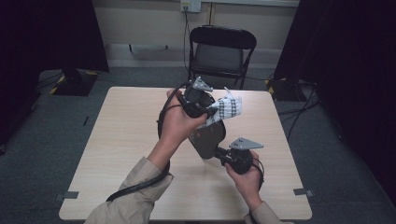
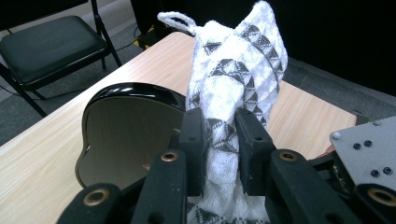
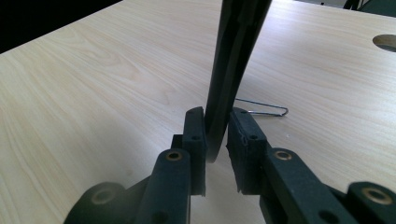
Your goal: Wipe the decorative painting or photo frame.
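- High view: 2 hands are working above a light wooden table (image 1: 116, 140). The left gripper (image 1: 212, 111) is being held up over the far half of the table, and the right gripper (image 1: 219, 151) is sitting lower and nearer the person.
- Left gripper view: the 2 black jaws are pinching a white knitted cloth (image 2: 233, 84) with a grey triangle pattern. The cloth is standing upright out of the jaws, its small loop at the top.
- Left gripper view: a dark, glossy plate (image 2: 126, 135) is standing on edge just beside the cloth, tilted, with its hollow face turned toward the camera.
- Right gripper view: the jaws are clamping the plate's thin rim (image 3: 229, 74), which is rising edge-on between the pads, clear of the table.
- Right gripper view: a thin wire piece (image 3: 264, 109) is lying flat on the tabletop behind the plate.
- High view: a black folding chair (image 1: 222, 51) is standing beyond the table's far edge.
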Tool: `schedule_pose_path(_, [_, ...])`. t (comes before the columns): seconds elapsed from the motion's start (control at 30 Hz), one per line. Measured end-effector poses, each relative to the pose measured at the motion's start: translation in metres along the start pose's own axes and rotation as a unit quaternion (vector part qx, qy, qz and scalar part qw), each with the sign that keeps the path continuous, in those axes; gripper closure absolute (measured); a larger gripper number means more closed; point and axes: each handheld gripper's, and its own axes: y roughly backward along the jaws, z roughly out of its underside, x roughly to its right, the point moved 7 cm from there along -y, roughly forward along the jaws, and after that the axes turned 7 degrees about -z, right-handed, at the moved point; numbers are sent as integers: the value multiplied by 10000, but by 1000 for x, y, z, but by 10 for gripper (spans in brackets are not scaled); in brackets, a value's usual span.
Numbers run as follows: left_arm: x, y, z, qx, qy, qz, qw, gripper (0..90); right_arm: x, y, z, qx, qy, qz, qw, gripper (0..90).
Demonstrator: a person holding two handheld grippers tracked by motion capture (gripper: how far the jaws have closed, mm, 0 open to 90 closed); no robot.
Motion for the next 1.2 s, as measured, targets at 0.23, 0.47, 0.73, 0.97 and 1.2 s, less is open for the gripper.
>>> schedule_pose_path(0.23, [-2, 0, 0, 12, 9, -31, 10000, 746, -1, -1, -1, 4, -118, 25, 9999, 786])
schedule_pose_path(0.47, [-7, 1, -5, 62, 45, -73, 9999, 747, 0, 2, 1, -1, -192, 10, 9998, 791])
schedule_pose_path(0.73, [-13, 3, -10, 121, 73, -213, 9997, 749, 1, 7, 4, -55, -137, -124, 9998, 793])
schedule_pose_path(0.97, [-27, 6, -13, 141, 228, -414, 9988, 749, 3, 11, 5, -64, -137, -187, 9997, 793])
schedule_pose_path(1.2, [-40, 8, -10, 88, 320, -580, 9978, 751, 5, 15, 6, -100, -124, -241, 9996, 793])
